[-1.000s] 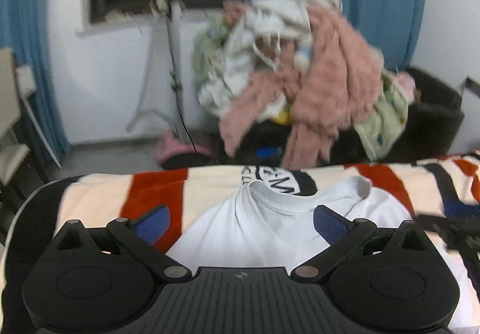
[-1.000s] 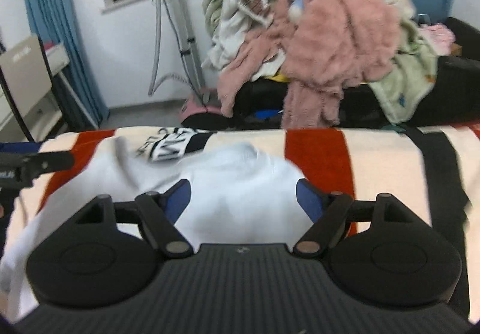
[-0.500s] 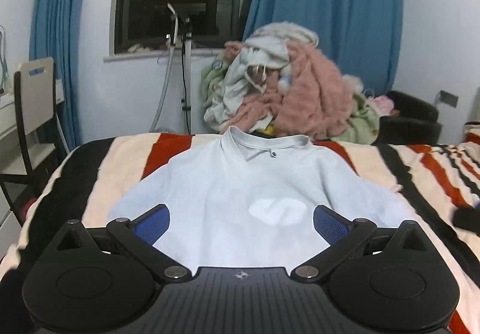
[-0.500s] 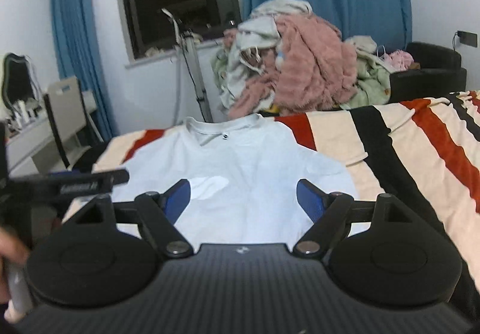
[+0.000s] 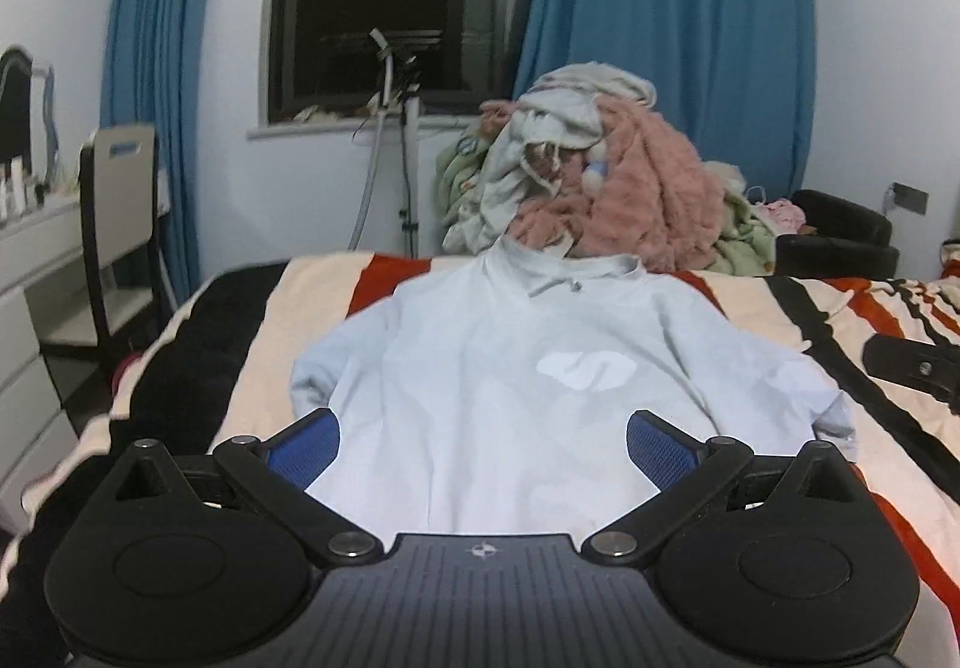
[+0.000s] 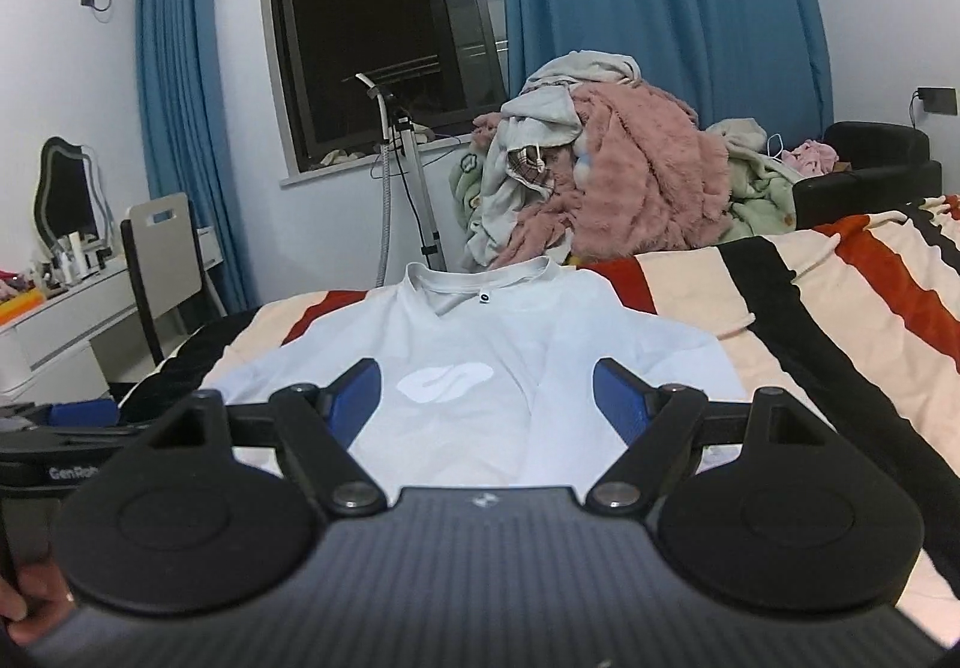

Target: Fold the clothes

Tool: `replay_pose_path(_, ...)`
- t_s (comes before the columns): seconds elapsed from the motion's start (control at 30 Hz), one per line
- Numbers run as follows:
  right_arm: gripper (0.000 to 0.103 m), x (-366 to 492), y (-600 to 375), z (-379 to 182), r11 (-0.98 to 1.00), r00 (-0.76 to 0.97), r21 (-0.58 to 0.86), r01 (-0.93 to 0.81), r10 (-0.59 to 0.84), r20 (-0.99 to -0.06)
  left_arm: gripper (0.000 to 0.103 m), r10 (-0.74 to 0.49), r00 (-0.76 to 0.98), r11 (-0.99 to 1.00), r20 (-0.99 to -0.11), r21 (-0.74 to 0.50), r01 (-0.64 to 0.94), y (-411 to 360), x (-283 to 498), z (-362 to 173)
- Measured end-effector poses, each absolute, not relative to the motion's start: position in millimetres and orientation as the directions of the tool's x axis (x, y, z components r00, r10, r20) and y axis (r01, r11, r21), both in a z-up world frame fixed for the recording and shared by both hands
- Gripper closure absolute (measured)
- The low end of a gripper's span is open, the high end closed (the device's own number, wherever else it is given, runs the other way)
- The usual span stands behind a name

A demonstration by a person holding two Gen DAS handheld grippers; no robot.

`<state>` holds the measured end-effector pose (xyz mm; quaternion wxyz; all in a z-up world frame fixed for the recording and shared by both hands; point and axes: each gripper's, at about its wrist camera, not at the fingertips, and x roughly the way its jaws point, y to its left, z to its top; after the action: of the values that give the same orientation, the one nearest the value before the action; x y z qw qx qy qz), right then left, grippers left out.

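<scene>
Left gripper point(image 5: 483, 443) spread above pale shirt point(image 5: 510, 380), right gripper point(image 6: 487, 392) spread, level, empty

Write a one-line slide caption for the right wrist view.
Open right gripper hovers above a pale blue collared shirt spread flat on a red, black and cream striped blanket.

Within 1 second both grippers pulled back and rose from the pale blue shirt point(image 5: 480, 398), which flattened out, collar showing.
</scene>
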<state>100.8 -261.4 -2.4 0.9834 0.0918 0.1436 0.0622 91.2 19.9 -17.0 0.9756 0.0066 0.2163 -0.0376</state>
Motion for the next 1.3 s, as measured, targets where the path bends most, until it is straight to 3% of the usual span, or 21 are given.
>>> replay_pose_path(0.63,0.024,106.3,-253.6,-13.2,0.979,0.937,0.193,-0.069,0.13,-0.325,0.0,-0.064,0.859,0.991,-0.508,-0.133,-0.005,37.5,113.6,-38.0)
replay_pose_path(0.8,0.024,112.4,-256.2,-16.5,0.972,0.927,0.224,-0.073,0.149,-0.344,0.0,-0.047,0.833,0.98,-0.551,-0.187,-0.068,44.5,133.9,-50.8)
replay_pose_path(1.3,0.024,137.7,-268.9,-31.9,0.955,0.902,0.296,-0.024,0.149,-0.406,0.0,-0.012,0.823,0.948,-0.568,-0.269,-0.171,80.6,209.8,-70.6)
